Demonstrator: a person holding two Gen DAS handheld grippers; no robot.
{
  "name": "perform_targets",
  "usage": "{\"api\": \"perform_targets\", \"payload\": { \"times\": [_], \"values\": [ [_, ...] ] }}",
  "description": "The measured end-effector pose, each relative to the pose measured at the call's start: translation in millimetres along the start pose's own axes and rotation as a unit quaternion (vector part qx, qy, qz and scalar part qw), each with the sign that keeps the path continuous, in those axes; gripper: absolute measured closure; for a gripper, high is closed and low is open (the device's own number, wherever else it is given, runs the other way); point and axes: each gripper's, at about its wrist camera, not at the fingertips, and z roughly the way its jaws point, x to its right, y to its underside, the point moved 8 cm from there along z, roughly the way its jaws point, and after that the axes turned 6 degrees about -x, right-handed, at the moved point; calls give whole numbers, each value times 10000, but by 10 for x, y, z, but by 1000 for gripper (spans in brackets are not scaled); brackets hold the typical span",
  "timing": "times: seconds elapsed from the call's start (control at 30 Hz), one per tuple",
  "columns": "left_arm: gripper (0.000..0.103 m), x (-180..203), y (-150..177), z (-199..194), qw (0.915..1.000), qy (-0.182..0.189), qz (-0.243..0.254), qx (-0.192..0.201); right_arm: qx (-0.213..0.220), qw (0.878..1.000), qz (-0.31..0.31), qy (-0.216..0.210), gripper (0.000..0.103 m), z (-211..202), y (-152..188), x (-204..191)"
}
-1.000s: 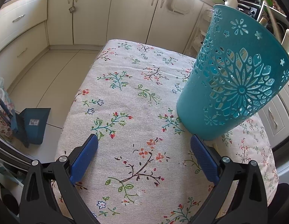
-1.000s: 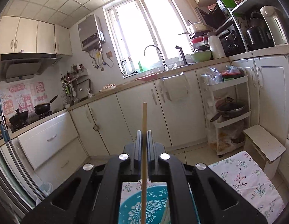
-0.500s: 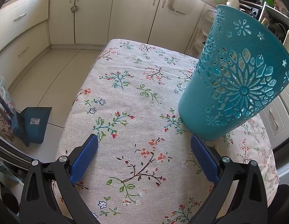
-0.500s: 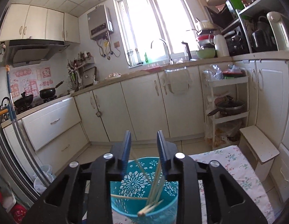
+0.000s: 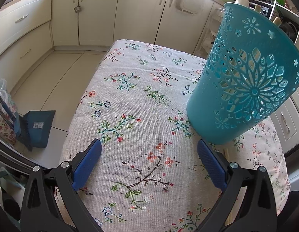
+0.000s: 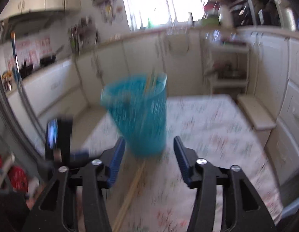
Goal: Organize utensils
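A teal cut-out basket (image 5: 246, 89) stands on the floral tablecloth (image 5: 141, 89) to the right of my left gripper (image 5: 148, 143), which hovers open and empty over the cloth. Beside its right finger a pale chopstick (image 5: 226, 154) lies on the cloth. The right wrist view is blurred by motion. There my right gripper (image 6: 148, 139) is open and empty, just short of the basket (image 6: 137, 116). Chopsticks (image 6: 149, 83) stick up out of the basket. Wooden chopsticks (image 6: 130, 195) lie on the cloth below, between its fingers. The left gripper's body (image 6: 58, 133) shows at left.
A blue dustpan and brush (image 5: 37, 127) sit on the floor left of the table. Cream cabinets (image 5: 139, 13) run along the back. A low stool (image 6: 255, 114) and a shelf rack (image 6: 226, 73) stand past the table's far right corner.
My right gripper let go of the chopstick it held upright, opened, then dropped and tilted down towards the table in front of the basket. The left gripper stayed put.
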Motion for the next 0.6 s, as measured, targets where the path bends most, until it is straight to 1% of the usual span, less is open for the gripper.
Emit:
{"api": "perform_targets", "payload": {
  "times": [0.03, 0.07, 0.1, 0.13, 0.3, 0.37, 0.4, 0.5, 0.6],
  "values": [
    [8, 2, 1, -2, 10000, -4, 3, -2, -314, 9995, -20, -79, 70, 169, 137, -44],
    [8, -2, 3, -1, 10000, -7, 4, -8, -467, 9988, -21, -144, 72, 248, 198, -73],
    [8, -5, 6, -4, 10000, -12, 6, -9, -594, 9981, -9, -180, 77, 331, 248, -92],
    [8, -5, 9, -6, 10000, -17, 8, -9, -695, 9974, -9, -182, 78, 421, 276, -112],
    [8, -18, 15, -22, 10000, -8, -15, 1, -875, 9960, 68, -141, 79, 703, 216, -155],
    [8, -17, 16, -21, 10000, -9, -9, -1, -953, 9954, 10, -51, 80, 810, 193, -164],
    [8, -18, 16, -22, 10000, -3, -10, 0, -986, 9951, 1, -32, 82, 818, 226, -162],
    [8, -22, 16, -23, 10000, 18, -21, 7, -1161, 9931, -35, 144, 84, 943, 243, -132],
    [8, -23, 17, -27, 10000, 34, -11, 8, -1242, 9921, -39, 171, 85, 960, 294, -109]
  ]
}}
